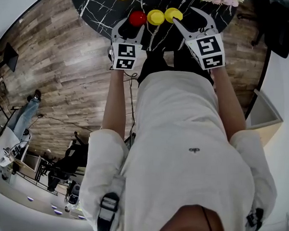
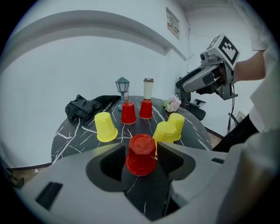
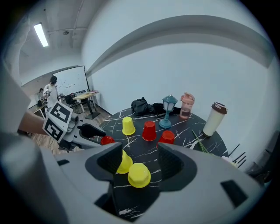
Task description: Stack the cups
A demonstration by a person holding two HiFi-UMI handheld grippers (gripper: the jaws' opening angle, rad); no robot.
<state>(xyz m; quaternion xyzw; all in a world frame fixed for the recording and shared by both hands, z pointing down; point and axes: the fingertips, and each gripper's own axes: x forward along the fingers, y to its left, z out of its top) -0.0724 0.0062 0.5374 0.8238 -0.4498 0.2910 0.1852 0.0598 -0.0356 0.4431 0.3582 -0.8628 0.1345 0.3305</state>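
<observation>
Shirt (image 1: 184,149), white, fills the near part of the head view. Two bare forearms (image 1: 116,99) reach forward from it to the near edge of a round black table (image 1: 98,10) with white veins. Left gripper (image 2: 141,146): jaws wide apart, with a red cup (image 2: 141,154) standing mouth down on the table between them. There is a sliver of gap at one pad and the other pad is very close, with no clear squeeze on the cup. Right gripper (image 3: 139,151): jaws equally wide, a yellow cup (image 3: 139,175) mouth down in the gap, touching neither pad. Second yellow cup (image 3: 124,162) sits just beside it, partly behind one jaw of that gripper. These three cups sit in a row along the near edge, red at the left. Farther in, a third yellow cup (image 2: 105,127) stands alone toward the left. Beyond it, a second red cup (image 2: 128,113) and a third red cup (image 2: 145,109) stand side by side, close but apart. All cups are upside down, each standing on its own. At the far rim, from left to right: a heap of black cloth (image 2: 85,107), a small blue lantern (image 2: 122,87), a pink bottle (image 3: 187,105), a pale tumbler (image 2: 148,88) with a brown lid, and a bunch of flowers (image 2: 172,104).
</observation>
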